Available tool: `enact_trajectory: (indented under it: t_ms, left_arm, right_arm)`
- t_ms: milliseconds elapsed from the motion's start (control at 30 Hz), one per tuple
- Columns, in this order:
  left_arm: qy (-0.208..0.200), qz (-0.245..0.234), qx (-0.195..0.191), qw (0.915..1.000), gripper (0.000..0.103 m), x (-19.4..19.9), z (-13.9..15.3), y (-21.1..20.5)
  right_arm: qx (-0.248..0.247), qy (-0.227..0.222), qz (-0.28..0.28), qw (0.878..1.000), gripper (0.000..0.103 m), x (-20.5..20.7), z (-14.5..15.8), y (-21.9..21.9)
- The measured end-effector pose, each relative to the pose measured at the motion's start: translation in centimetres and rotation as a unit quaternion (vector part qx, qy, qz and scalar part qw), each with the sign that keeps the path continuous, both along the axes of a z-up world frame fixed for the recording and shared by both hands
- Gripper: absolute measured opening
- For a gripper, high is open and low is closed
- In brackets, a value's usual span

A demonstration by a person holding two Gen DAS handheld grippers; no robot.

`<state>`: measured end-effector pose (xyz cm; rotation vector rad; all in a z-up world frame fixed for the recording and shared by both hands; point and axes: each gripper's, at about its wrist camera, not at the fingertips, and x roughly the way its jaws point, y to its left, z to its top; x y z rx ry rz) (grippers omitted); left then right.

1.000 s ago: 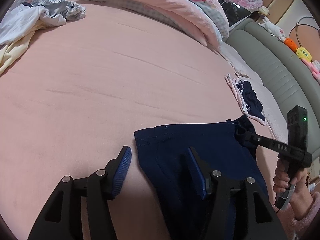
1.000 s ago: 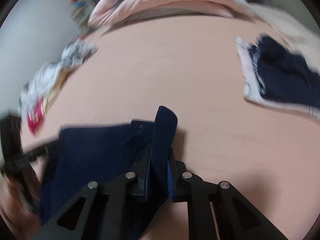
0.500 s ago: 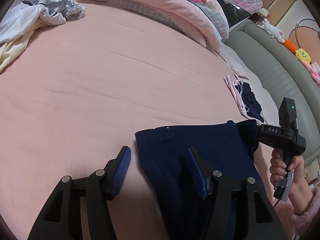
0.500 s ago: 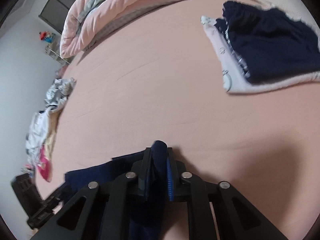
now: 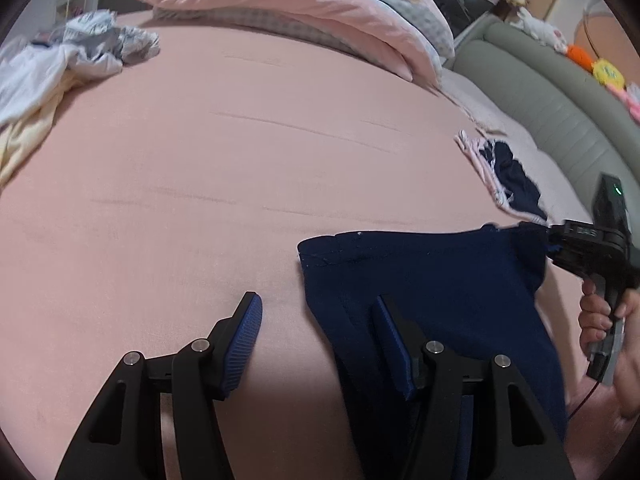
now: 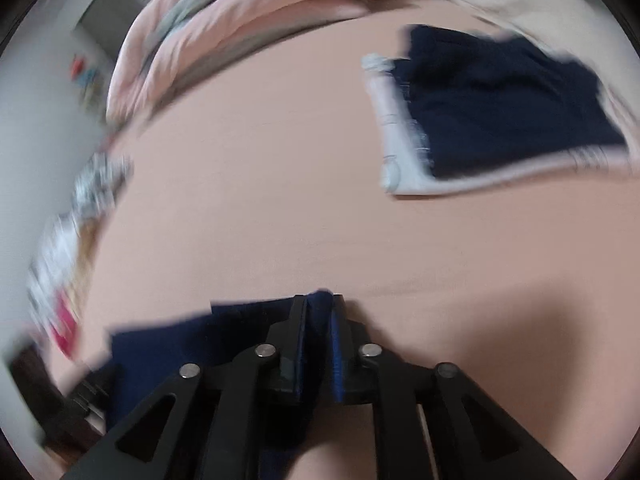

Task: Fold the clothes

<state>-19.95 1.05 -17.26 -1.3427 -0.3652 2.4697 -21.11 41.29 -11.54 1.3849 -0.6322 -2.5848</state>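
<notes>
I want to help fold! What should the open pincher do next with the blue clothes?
Probably close the left gripper on the navy garment's near corner. Its fingers stand open astride that edge, while the right gripper already pinches the other corner.

Left claw (image 5: 318,338) gapes wide; right claw (image 6: 318,338) pinched (on cloth).

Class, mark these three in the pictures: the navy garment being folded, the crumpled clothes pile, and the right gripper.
navy garment (image 5: 420,272), left wrist view, flat middle of the cloth.
crumpled clothes pile (image 5: 60,64), left wrist view, white fabric.
right gripper (image 6: 318,320), right wrist view, between the fingertips.
</notes>
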Motion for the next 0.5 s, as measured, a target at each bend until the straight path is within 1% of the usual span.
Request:
enact_trajectory:
  t_ms: [67, 133, 167, 233, 267, 333, 400, 433, 467, 500]
  left_arm:
    - [0.002, 0.0, -0.004, 1.0, 0.055, 0.1, 0.1, 0.2]
    - [0.005, -0.001, -0.007, 1.0, 0.055, 0.1, 0.1, 0.3]
    - [0.008, 0.0, -0.016, 0.9998, 0.055, 0.2, 0.2, 0.5]
    - [0.013, 0.001, -0.033, 0.9994, 0.055, 0.2, 0.5, 0.9]
    - [0.016, 0.001, -0.042, 0.999, 0.055, 0.2, 0.6, 1.1]
    - [0.022, 0.002, -0.06, 0.998, 0.055, 0.3, 0.9, 1.6]
    - [0.028, 0.002, -0.077, 0.9966, 0.055, 0.3, 1.2, 2.0]
    - [0.031, 0.003, -0.086, 0.9958, 0.055, 0.4, 1.3, 2.2]
    - [0.034, 0.003, -0.095, 0.9949, 0.055, 0.4, 1.4, 2.4]
    - [0.036, 0.004, -0.104, 0.994, 0.055, 0.4, 1.6, 2.6]
  right_arm:
    - [-0.002, 0.008, -0.01, 1.0, 0.021, 0.8, 0.5, 0.9]
    - [0.056, 0.006, 0.035, 0.998, 0.024, 1.2, 0.0, -1.6]
    - [0.087, 0.004, 0.06, 0.994, 0.026, 1.3, -0.3, -3.0]
    - [0.148, 0.001, 0.109, 0.983, 0.026, 1.7, -0.9, -5.9]
    - [0.178, 0.0, 0.133, 0.975, 0.026, 1.9, -1.1, -7.3]
    - [0.238, -0.003, 0.181, 0.954, 0.026, 2.2, -1.7, -10.1]
    - [0.253, 0.001, 0.153, 0.955, 0.026, 1.0, -2.6, -10.4]
    - [0.241, -0.007, 0.116, 0.964, 0.026, 0.3, -2.9, -9.1]
    - [0.203, -0.019, 0.091, 0.975, 0.03, -0.4, -3.1, -7.6]
    - [0.163, -0.032, 0.067, 0.984, 0.032, -1.1, -3.3, -6.0]
